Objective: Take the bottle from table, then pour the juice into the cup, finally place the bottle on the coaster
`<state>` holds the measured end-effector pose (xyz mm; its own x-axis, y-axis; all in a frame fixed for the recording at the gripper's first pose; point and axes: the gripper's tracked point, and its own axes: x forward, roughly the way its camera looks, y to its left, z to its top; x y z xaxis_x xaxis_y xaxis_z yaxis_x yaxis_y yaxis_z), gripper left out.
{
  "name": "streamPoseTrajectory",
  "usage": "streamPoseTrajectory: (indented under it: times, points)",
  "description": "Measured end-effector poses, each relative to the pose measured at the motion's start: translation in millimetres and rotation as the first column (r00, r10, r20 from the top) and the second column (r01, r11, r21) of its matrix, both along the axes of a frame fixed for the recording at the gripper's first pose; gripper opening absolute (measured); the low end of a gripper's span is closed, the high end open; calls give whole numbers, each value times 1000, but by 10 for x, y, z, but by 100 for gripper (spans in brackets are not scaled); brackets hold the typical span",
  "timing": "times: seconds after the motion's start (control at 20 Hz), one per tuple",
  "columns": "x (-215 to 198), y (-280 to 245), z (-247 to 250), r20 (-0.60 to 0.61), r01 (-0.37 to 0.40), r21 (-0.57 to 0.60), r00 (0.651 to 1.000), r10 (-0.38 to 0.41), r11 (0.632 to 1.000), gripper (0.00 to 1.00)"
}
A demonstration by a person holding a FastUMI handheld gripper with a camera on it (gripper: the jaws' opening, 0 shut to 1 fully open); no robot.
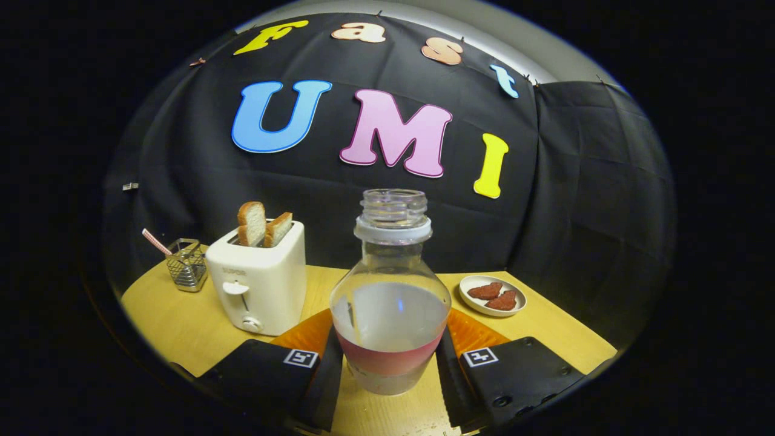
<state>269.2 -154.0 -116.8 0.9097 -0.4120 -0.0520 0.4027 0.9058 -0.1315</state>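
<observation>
Uncapped bottle [390, 303] (clear) in gripper [390, 363] fingers

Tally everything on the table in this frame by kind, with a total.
Bottle, uncapped, between the gripper fingers, which press its sides: 1
Toaster: 1
Bread slices in the toaster: 2
Wire basket with a straw: 1
Plate: 1
Reddish pieces on the plate: 2
Orange coaster behind the bottle: 1
Total: 9

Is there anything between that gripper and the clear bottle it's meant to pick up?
Nothing visible. The uncapped clear plastic bottle already stands between the fingers of the gripper, which sit at its sides. The white toaster and small white plate stand beyond it.
</observation>
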Motion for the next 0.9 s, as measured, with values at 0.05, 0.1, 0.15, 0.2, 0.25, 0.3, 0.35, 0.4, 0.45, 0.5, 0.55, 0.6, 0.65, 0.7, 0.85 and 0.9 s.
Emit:
streamPoseTrajectory:
  times: [0.05, 0.1, 0.15, 0.2, 0.25, 0.3, 0.35, 0.4, 0.45, 0.5, 0.55, 0.6, 0.65, 0.7, 0.85, 0.9]
  points:
    - [99, -49, -47, 5, 4, -14, 1000, -4, 1000, 71]
    - [203, -73, -120, 3, -6, -15, 1000, 6, 1000, 72]
    - [304, -56, -213, -5, -28, -3, 1000, 28, 1000, 72]
    - [378, -63, -310, -17, -41, 3, 999, 41, 999, 72]
    - [443, -111, -422, -34, -40, 2, 999, 40, 999, 72]
    - [472, -159, -487, -48, -33, -3, 998, 32, 999, 73]
    - [472, -199, -523, -57, -26, -3, 998, 25, 1000, 73]
    - [492, -214, -539, -54, -24, 4, 998, 25, 1000, 73]
    - [519, -227, -553, -45, -23, 13, 999, 24, 1000, 73]
    - [531, -246, -569, -43, -19, 21, 999, 19, 1000, 72]
    - [542, -260, -608, -46, -17, 35, 999, 19, 999, 72]
    - [556, -272, -640, -49, -13, 46, 999, 15, 999, 73]
    - [563, -293, -666, -51, -9, 56, 999, 11, 998, 73]
    - [576, -299, -698, -49, -6, 73, 999, 10, 997, 73]
    - [571, -305, -719, -25, -11, 133, 1000, 14, 991, 75]
    - [561, -317, -740, -24, -11, 145, 1000, 15, 989, 75]
